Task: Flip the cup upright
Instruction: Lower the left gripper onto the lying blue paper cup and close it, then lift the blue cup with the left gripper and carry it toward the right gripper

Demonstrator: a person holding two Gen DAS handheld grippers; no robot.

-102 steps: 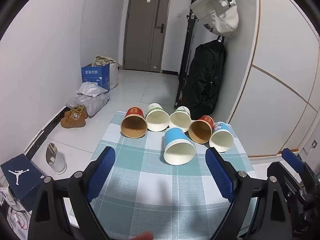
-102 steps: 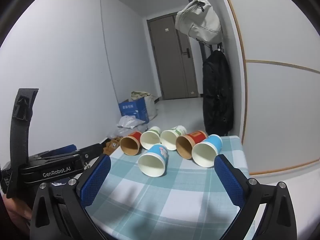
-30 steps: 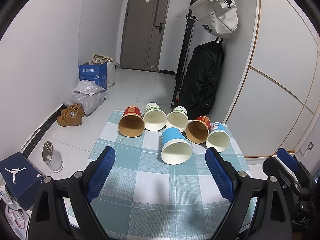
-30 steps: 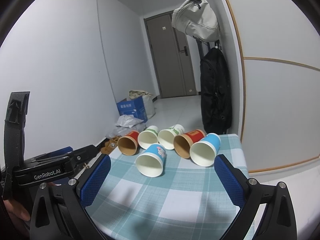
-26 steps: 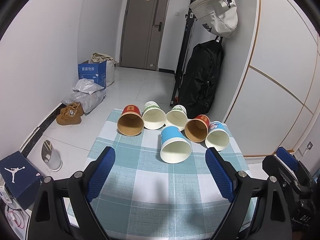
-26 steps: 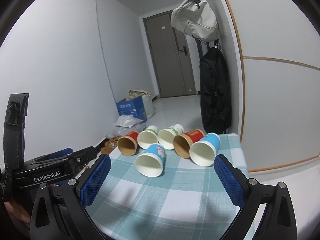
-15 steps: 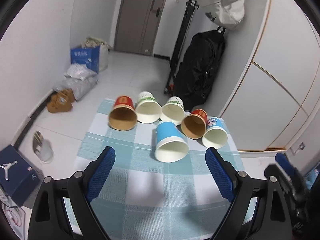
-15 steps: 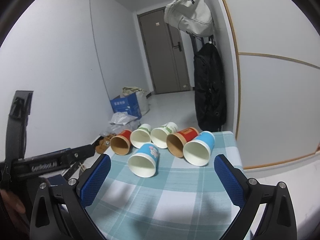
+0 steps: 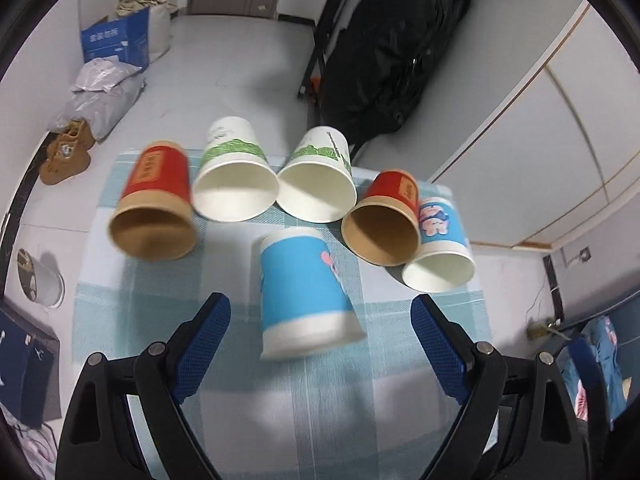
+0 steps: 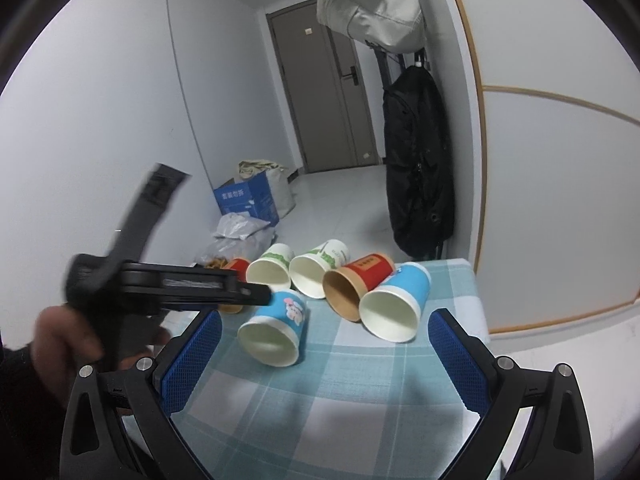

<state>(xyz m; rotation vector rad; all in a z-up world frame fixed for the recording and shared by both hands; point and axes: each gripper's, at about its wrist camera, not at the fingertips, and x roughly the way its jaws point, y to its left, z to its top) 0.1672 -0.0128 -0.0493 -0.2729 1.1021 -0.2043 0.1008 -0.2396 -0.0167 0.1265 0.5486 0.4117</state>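
The left tongs (image 9: 320, 328) stand wide apart above the table, their blue pads either side of the near blue cup (image 9: 306, 294) and clear of it, touching nothing. That cup lies on its side on the checked cloth (image 9: 240, 392), mouth toward the camera and base pointing away. From the right wrist the same left tongs (image 10: 168, 284) show as a dark, blurred bar held in the person's left hand (image 10: 64, 344), reaching in over the left end of the cups.

The right tongs (image 10: 324, 348) are also spread wide and hold nothing, hanging back over the near part of the cloth (image 10: 340, 400), with the near blue cup (image 10: 276, 328) lying ahead between the two pads.

Behind the near cup lies a row of five more, all on their sides with mouths toward the camera: a red cup (image 9: 154, 202) at the left end, two white cups with green bands (image 9: 236, 172) (image 9: 318, 178), a second red cup (image 9: 384, 220), and a second blue cup (image 9: 440, 246) at the right end. The second red cup and the second blue cup look to be touching, though the blur makes that hard to be sure of.

Past the table, on the floor, are a blue box (image 9: 116, 40), a grey plastic bag (image 9: 102, 94) and brown shoes (image 9: 66, 152). A black bag (image 10: 418, 160) hangs by the wall with a pale backpack (image 10: 372, 4) above it.
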